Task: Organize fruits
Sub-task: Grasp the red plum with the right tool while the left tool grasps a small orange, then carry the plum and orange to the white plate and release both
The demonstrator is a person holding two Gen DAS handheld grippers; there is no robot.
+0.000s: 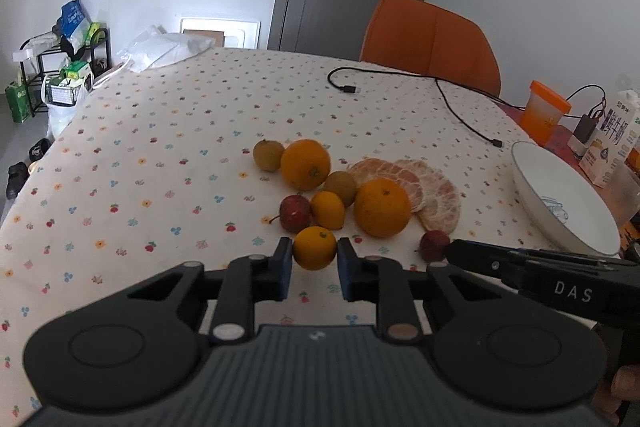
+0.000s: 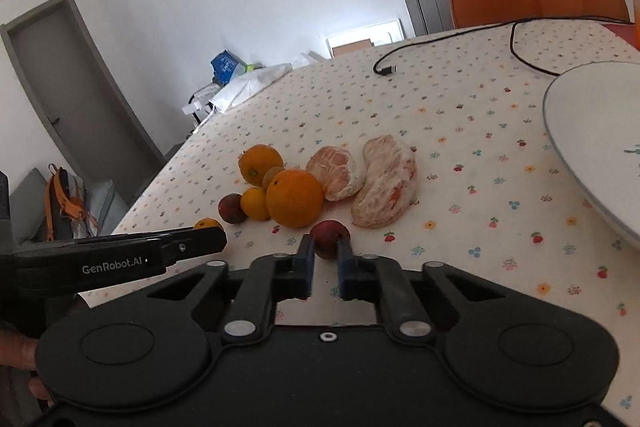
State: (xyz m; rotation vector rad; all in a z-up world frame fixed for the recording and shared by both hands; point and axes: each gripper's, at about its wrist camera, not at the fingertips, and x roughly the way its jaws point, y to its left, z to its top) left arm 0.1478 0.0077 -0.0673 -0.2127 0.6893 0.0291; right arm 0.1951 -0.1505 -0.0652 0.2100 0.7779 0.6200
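L wrist: left gripper jaws partly open, pads flanking a small orange, contact unclear. "DAS" on right gripper.

R wrist: its jaws narrow, hugging red fruit on tablecloth. "GenRobot.AI" on the left one.

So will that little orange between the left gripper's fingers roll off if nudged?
Probably: the small orange looks round and smooth, resting on flat tablecloth. The left gripper brackets both sides, which should stop it. It looks firm, not fragile.
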